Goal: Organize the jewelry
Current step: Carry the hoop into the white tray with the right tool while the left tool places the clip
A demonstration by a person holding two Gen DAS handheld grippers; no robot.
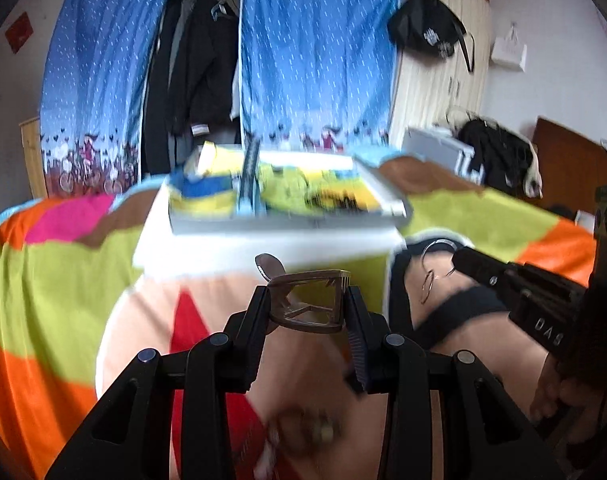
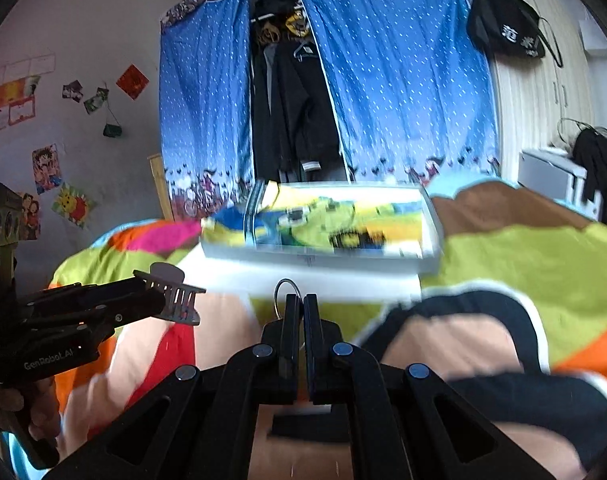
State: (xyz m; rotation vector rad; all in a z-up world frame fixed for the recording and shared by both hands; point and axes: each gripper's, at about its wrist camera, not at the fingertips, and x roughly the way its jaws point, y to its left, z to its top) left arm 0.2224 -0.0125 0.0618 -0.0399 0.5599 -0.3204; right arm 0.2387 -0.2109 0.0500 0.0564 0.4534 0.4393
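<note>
My left gripper (image 1: 308,300) is shut on a brown hair claw clip (image 1: 309,300), held above the bright bedspread; the same clip (image 2: 175,296) shows at the left of the right wrist view. My right gripper (image 2: 301,304) is shut on silver hoop earrings (image 2: 286,292), whose ring sticks up above the fingertips. From the left wrist view the hoops (image 1: 433,272) dangle off the right gripper's tip (image 1: 457,258). A clear compartment box (image 2: 323,256) lies ahead on a white block, blurred by motion.
A multicoloured bedspread (image 1: 55,280) covers the bed below both grippers. A blue curtain wardrobe (image 2: 391,80) with dark coats stands behind. A black bag (image 1: 427,32) hangs on the right wall. A hand (image 2: 35,416) holds the left tool.
</note>
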